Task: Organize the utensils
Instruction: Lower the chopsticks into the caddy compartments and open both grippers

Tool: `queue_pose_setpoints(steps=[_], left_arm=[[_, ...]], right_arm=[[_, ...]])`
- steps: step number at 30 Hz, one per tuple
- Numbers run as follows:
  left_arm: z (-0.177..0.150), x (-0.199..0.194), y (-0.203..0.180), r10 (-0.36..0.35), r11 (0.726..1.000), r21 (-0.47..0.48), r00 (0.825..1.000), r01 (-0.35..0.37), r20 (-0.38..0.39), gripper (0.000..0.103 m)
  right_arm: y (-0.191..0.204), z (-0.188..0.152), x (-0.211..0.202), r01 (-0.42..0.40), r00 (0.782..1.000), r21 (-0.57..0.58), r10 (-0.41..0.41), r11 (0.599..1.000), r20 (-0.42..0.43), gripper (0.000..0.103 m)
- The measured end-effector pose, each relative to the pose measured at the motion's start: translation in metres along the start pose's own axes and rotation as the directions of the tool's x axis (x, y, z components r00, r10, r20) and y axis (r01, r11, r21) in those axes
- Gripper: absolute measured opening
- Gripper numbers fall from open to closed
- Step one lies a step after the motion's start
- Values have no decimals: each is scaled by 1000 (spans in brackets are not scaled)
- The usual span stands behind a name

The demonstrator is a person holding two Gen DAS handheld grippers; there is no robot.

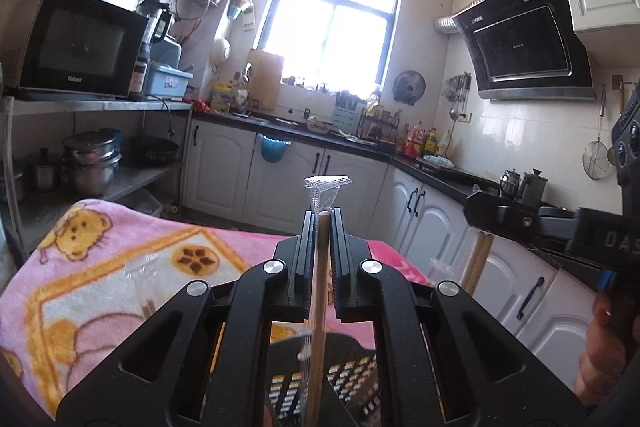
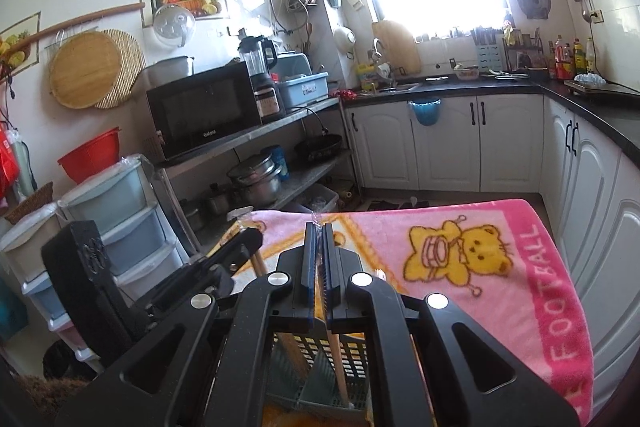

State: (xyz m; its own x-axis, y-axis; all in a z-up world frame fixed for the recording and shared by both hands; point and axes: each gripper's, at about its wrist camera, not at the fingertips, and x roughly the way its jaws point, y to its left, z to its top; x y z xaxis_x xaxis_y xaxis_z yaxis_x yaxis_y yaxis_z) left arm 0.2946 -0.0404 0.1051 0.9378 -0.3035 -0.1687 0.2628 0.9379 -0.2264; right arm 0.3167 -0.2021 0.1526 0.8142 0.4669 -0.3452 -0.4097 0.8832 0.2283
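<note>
Both grippers found loaded, neither load yet deposited. Left gripper [image 1: 320, 223] closed hard on a pair of wooden chopsticks in a clear plastic sleeve [image 1: 320, 287], held upright, sleeve top flaring above the fingertips, lower end reaching down toward the black perforated utensil basket [image 1: 352, 379] directly beneath. Right gripper [image 2: 318, 239] likewise clamped shut on a second sleeved chopstick pair [image 2: 336, 359], also near upright, shafts descending into or just over the same slotted basket, seen there with a grey-green inner divider [image 2: 320, 383]; actual contact between chopstick tips and basket floor not determinable, view blocked by gripper bodies. Basket standing on the pink bear-print blanket [image 2: 480, 255] covering the tabletop. In the left wrist view, the right gripper visible at the right edge with its wooden pair hanging below; in the right wrist view, the left gripper visible at lower left, likewise carrying. A faint clear wrapper, possibly another utensil, noted lying on the blanket [image 1: 140, 267]; identity uncertain. Judgement: task in its placing stage, two items gripped and positioned over the holder, release outstanding for both. Remaining: lower fully, open jaws, withdraw, then check the blanket for leftovers. Number of items already in the basket not ascertainable.
</note>
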Motion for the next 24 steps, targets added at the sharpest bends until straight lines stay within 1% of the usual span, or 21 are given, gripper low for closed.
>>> queue_pose_setpoints(steps=[5, 7, 10, 11, 12, 16, 18, 24], left_arm=[[-7, 0, -1, -14, 1000, 19, 999, 14, -45, 6], [-10, 0, -1, -15, 1000, 25, 999, 16, -51, 14], [-13, -1, -1, -18, 999, 33, 998, 20, -58, 16], [-14, -2, 0, -17, 999, 29, 998, 18, -63, 17], [-15, -2, 1, -17, 1000, 24, 998, 18, -68, 19], [-17, -4, 5, -15, 1000, -2, 996, 15, -92, 30], [-17, -7, 6, -16, 1000, -2, 995, 16, -98, 33], [-15, -17, 11, -2, 1000, -10, 993, 1, -121, 46]], right_arm=[[-3, -8, 1, 26, 999, -3, -26, 1000, -21, 4], [-5, -11, 1, 25, 999, 4, -25, 1000, -29, 5], [-9, -15, -1, 35, 999, 7, -35, 999, -37, 9], [-9, -17, -3, 37, 999, 8, -37, 999, -39, 12], [-10, -18, -4, 40, 998, 10, -40, 999, -40, 17], [-12, -21, -10, 53, 998, 7, -52, 999, -41, 21], [-13, -23, -12, 59, 997, 6, -59, 998, -47, 27], [-17, -30, -17, 78, 995, 10, -77, 997, -66, 30]])
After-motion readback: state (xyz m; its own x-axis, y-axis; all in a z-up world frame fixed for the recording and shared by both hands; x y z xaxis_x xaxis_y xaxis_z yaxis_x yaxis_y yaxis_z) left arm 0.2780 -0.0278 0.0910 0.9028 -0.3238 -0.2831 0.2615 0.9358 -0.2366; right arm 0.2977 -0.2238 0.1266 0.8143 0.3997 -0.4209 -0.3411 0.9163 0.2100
